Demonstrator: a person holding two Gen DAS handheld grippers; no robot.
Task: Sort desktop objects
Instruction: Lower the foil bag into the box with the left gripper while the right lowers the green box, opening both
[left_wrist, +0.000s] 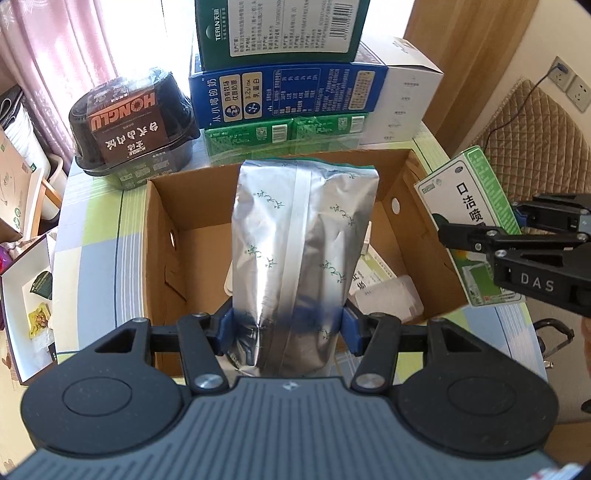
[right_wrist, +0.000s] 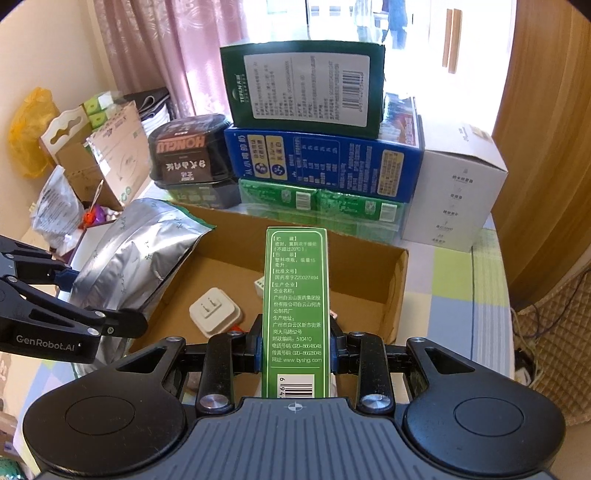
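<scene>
My left gripper (left_wrist: 288, 325) is shut on a silver foil pouch (left_wrist: 303, 243) and holds it above the open cardboard box (left_wrist: 162, 236). The pouch also shows in the right wrist view (right_wrist: 136, 251), at the box's left wall. My right gripper (right_wrist: 295, 347) is shut on a green and white medicine box (right_wrist: 295, 295), held over the near edge of the cardboard box (right_wrist: 391, 295). In the left wrist view the medicine box (left_wrist: 469, 210) is at the right, beyond the cardboard box's right wall. A white plug adapter (right_wrist: 216, 312) and other small items lie inside the cardboard box.
Behind the box stands a stack: a dark green carton (left_wrist: 280, 29), a blue milk carton (left_wrist: 284, 96), green packs (left_wrist: 284, 134) and a white box (left_wrist: 402, 99). A black HONGLU food tub (left_wrist: 133, 125) sits at the back left. The checked tablecloth (right_wrist: 454, 291) lies right of the box.
</scene>
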